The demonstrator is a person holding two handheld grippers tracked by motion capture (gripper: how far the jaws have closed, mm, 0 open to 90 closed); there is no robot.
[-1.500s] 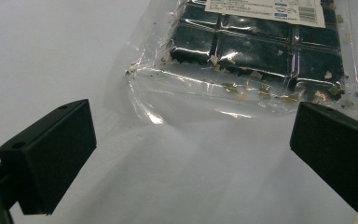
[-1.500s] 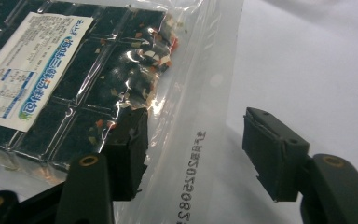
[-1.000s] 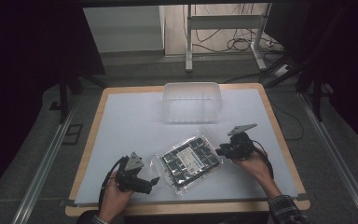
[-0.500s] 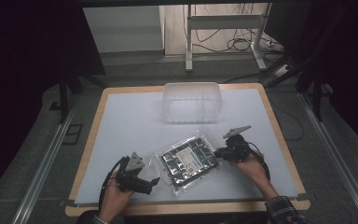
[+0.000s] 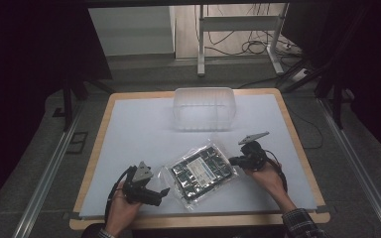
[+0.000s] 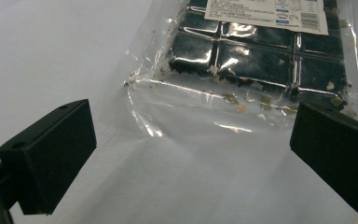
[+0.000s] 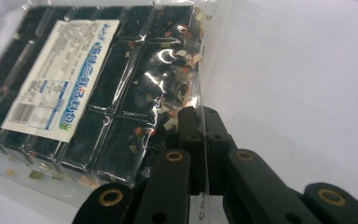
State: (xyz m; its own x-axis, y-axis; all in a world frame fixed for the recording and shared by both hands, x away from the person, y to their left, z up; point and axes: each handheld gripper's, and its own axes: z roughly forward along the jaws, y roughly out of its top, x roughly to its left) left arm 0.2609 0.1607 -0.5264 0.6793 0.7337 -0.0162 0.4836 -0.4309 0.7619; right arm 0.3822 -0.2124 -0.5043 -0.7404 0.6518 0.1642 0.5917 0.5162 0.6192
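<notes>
Right claw (image 7: 200, 140) just closed, pinching packet (image 7: 107, 88) edge | left claw (image 6: 191, 154) open | label (image 7: 60, 79) unreadable

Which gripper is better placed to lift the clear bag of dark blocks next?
Right. The right gripper is already shut on the clear bag's edge seam, while the left gripper stands open, short of the bag's other end, with nothing pressed between its pads.

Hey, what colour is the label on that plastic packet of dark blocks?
White with blue printing; the label on the packet shows best in the right gripper view.
</notes>
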